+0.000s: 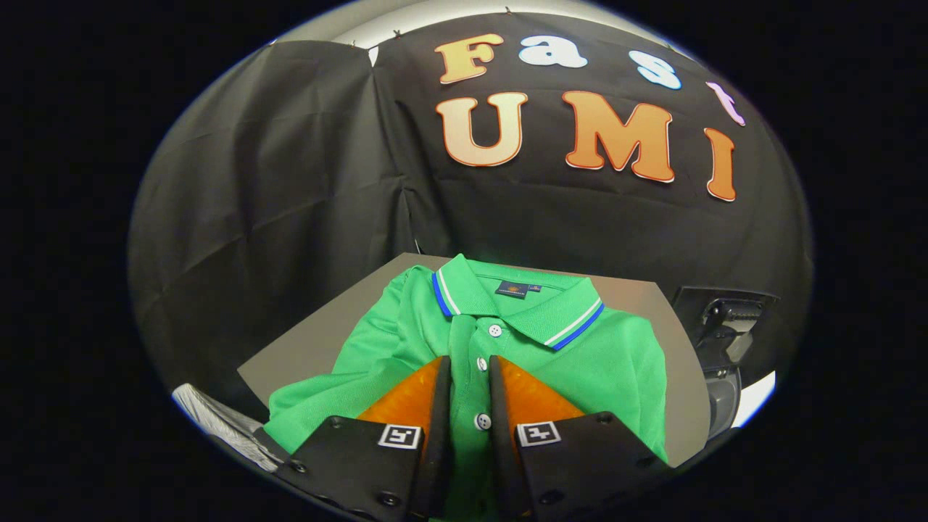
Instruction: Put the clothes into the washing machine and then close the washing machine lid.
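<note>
A green polo shirt (pixel 609 355) with a blue-and-white striped collar lies folded, front up, on a grey table (pixel 312 348). My gripper (pixel 470 360) sits low over the shirt's chest. Its two fingers stand close together with the button placket pinched in the narrow gap between them, and two white buttons show in that gap. The collar and a third button lie just ahead of the fingertips. A dark washing machine (pixel 725 333) stands off the table's right side, seen partly, with a raised dark part at its top.
Black cloth walls close the booth behind and to the left of the table. A white ribbed object (pixel 210 417) lies low beside the table's near left corner. Bare table surface shows on both sides of the shirt.
</note>
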{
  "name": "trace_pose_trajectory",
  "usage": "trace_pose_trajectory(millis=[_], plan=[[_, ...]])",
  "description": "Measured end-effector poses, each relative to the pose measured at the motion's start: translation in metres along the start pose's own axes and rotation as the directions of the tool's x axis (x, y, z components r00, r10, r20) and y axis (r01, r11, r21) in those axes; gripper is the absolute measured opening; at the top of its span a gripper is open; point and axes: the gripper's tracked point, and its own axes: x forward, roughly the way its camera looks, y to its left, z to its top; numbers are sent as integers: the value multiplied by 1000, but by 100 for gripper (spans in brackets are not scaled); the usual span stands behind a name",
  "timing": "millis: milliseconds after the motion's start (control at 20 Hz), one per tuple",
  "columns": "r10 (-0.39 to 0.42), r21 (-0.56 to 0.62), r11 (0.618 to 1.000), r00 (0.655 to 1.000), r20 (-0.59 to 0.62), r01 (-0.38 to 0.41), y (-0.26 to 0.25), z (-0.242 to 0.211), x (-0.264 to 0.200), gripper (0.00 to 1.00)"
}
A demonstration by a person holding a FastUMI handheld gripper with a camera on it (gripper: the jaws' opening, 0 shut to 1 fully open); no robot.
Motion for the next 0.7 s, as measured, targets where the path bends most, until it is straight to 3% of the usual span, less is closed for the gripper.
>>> trace_pose_trajectory(millis=[150,300,700], plan=[[14,10,1000,1000,9,-14,-1,-2,-11,18],[37,-40,999,996,85,-34,1,9,-20,15],[64,57,994,933,354,-90,-12,74,-86,15]])
